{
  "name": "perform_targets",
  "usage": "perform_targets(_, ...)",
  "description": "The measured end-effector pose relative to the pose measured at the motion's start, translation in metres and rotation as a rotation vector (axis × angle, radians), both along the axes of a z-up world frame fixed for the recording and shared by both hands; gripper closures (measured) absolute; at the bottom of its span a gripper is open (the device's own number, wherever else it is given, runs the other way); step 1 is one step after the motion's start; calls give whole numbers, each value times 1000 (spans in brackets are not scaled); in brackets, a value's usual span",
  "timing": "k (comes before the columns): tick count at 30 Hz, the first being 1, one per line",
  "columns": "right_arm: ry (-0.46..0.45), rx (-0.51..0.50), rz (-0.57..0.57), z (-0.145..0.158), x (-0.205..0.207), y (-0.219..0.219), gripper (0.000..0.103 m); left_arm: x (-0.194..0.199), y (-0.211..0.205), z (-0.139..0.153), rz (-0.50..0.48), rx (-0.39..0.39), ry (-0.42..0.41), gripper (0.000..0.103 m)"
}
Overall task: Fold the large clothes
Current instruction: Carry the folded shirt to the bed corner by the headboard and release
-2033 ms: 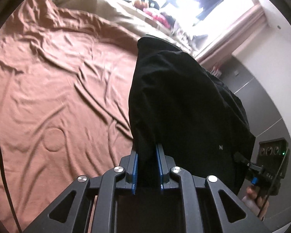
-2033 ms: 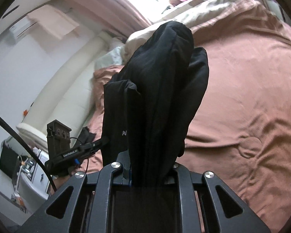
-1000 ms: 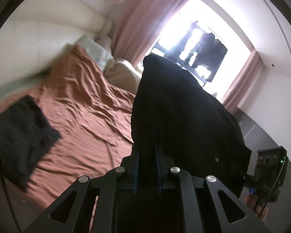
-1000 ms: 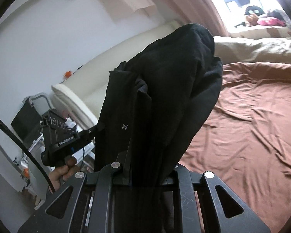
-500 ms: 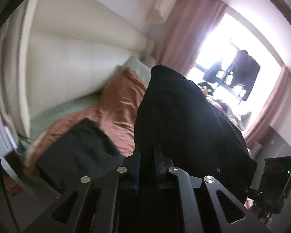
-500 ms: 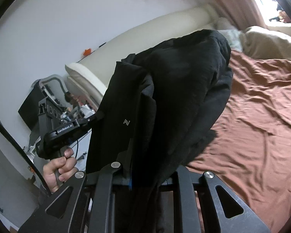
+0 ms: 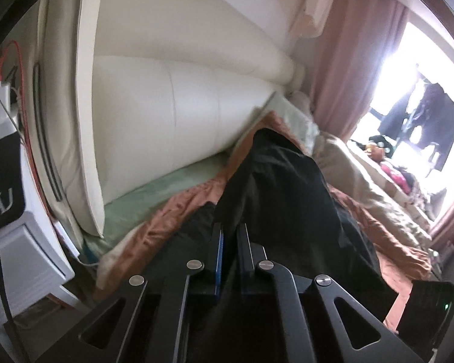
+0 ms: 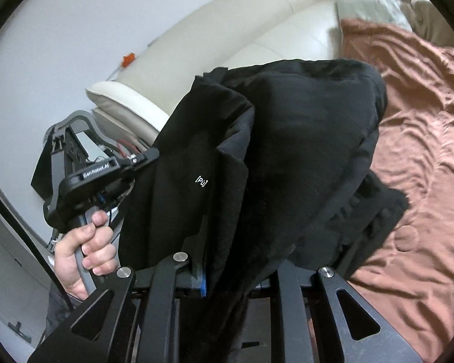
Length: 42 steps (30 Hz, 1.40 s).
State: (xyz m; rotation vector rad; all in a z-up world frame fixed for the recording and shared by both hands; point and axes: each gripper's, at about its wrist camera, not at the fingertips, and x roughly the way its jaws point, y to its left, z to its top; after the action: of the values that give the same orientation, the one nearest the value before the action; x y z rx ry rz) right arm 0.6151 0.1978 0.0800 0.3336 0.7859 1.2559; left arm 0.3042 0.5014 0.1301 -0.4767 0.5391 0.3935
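Note:
A folded black garment hangs between my two grippers above the bed corner near the headboard. My left gripper is shut on one edge of it. In the right wrist view the same black garment, with a small white logo, drapes over my right gripper, which is shut on it; its right finger is hidden by cloth. My left gripper also shows in the right wrist view, held by a hand and pinching the garment's left edge. Another dark garment lies on the bed under the held one.
A brown sheet covers the bed. A cream padded headboard stands behind it. A white nightstand with cables stands left of the bed. A beige duvet lies toward the bright window.
Both grippers have swung left with the black garment, from over the middle of the bed to the headboard corner, and lowered over the dark garment lying there.

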Motion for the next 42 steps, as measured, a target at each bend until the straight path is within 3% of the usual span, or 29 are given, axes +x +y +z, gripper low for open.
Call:
perform_targets(10, 104, -29, 27, -87, 72, 62, 90, 70, 49, -93, 30, -20, 131, 102)
perform_targets(14, 46, -85, -17, -124, 98, 80, 89, 87, 45, -117, -21, 25, 78, 103)
perform_targets(15, 57, -155, -45, -139, 106, 90, 85, 91, 41, -124, -4, 61, 102, 103)
perform_targets(17, 94, -249, -68, -163, 122, 95, 78, 92, 36, -143, -22, 49, 118, 103)
perform_targets(20, 181, -206, -26, -185, 140, 82, 64, 85, 29, -169, -11, 30, 153, 103)
perform_targets(22, 213, -216, -39, -193, 144, 73, 47, 76, 24, -180, -5, -5, 146, 103)
perform_targets(24, 218, -222, -47, -193, 145, 66, 43, 69, 18, -191, -5, -36, 154, 103)
perform_targets(26, 202, -248, -85, -193, 145, 52, 32, 62, 8, -196, -7, -40, 155, 103)
perform_targets(33, 25, -327, -253, -145, 128, 19, 32, 33, -22, -208, 27, -32, 184, 102)
perform_targets(38, -1, -311, -190, -128, 109, 38, 32, 11, -41, -214, 57, -25, 186, 102)
perform_targets(42, -25, -435, -199, -142, 110, 55, 32, -3, -56, -219, 57, -38, 180, 94)
